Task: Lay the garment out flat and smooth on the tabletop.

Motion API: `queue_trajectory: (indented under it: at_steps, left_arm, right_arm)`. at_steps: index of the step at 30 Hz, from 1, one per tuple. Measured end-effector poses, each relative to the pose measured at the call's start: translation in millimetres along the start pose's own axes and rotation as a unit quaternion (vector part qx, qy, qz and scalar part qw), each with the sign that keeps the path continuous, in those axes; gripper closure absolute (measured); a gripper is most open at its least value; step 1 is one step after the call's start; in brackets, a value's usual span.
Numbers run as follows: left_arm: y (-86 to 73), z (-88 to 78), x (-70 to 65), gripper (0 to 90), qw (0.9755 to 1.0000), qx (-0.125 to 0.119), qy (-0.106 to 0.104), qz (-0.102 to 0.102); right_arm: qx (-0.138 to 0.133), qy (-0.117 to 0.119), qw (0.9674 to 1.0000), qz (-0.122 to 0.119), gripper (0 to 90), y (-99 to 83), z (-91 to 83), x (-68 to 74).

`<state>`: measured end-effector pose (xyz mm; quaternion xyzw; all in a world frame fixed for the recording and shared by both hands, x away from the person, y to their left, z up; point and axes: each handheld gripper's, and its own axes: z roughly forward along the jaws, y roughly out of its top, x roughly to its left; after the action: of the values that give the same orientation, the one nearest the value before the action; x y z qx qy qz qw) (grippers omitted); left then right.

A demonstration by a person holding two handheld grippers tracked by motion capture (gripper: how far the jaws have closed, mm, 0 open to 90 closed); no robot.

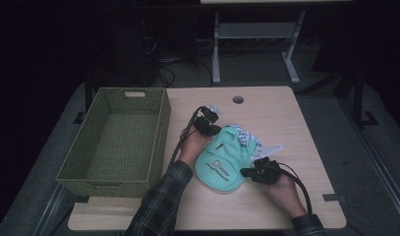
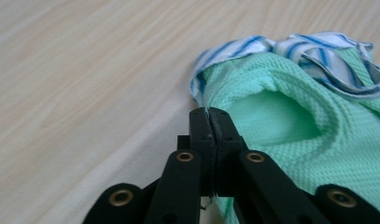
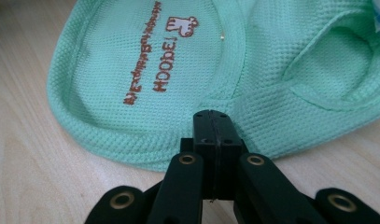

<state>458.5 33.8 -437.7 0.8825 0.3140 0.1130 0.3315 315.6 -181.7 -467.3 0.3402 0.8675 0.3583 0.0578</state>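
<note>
Garment (image 1: 222, 162) mint green mid-table, left hand-held gripper (image 1: 211, 129) and right hand-held gripper (image 1: 250, 172) clamped on opposite edges, basket (image 1: 160, 142) left.

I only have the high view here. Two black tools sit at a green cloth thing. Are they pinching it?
Observer: The left gripper is shut at the green garment's edge, beside its blue-striped trim.
Operator: And the other one?
Observer: The right gripper is shut too, its tips at the hem.
Operator: What does the print say?
Observer: Brown stitched letters read roughly "HOODE!", beside a small animal figure.
</note>
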Motion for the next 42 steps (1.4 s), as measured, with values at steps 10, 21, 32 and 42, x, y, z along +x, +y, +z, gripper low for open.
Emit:
queue_trajectory:
  at_steps: [10,21,32,42]
  left_arm:
    - [-17.0,-18.4,-19.1,76.1,0.9999,0.001,-0.011,0.014]
    - [-48.3,-42.5,-37.6,71.1,0.9995,0.005,-0.013,0.027]
    - [-71.9,-54.7,-32.8,67.9,0.9998,0.003,0.010,0.017]
    - [-75.1,-48.1,-34.0,71.1,0.9997,0.015,0.005,0.018]
  right_arm:
    - [-0.010,-0.007,0.9999,0.004,89.9,0.2,-5.9,-3.5]
    - [-0.045,-0.048,0.9973,0.032,81.8,15.7,-28.0,-30.9]
    - [-0.064,-0.095,0.9899,0.085,78.8,26.0,-24.1,-75.0]
    - [-0.053,-0.085,0.9893,0.107,73.4,30.2,-4.0,-91.6]
